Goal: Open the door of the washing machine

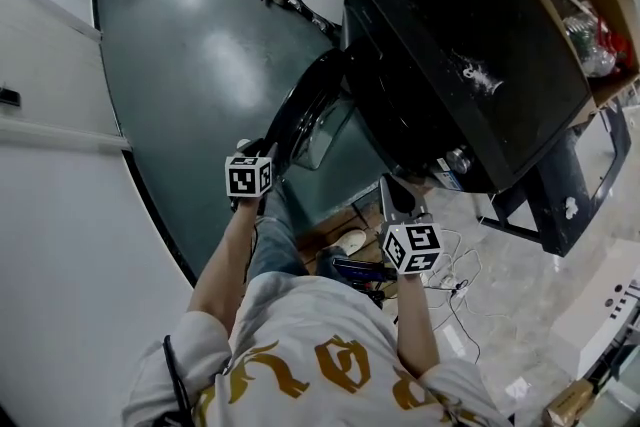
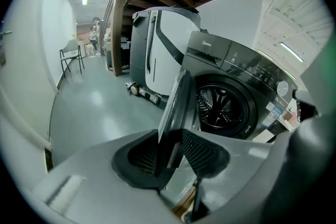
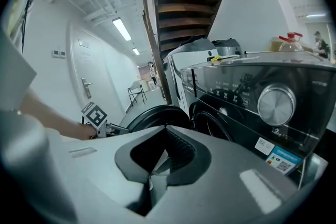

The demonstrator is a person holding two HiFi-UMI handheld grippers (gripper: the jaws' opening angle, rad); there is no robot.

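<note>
Edgewise, left claw point(image 2: 170, 150) pinches glossy round door point(image 2: 176, 105).

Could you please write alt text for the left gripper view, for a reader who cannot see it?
The left gripper is shut on the edge of the door, which stands swung open. Behind it the black front-loading washing machine shows its drum, and a grey floor runs off to the left.

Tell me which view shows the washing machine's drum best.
The left gripper view: the drum faces it beyond the open door. The right gripper view shows only a dark sliver of the opening; the head view, from above, hides it.
</note>
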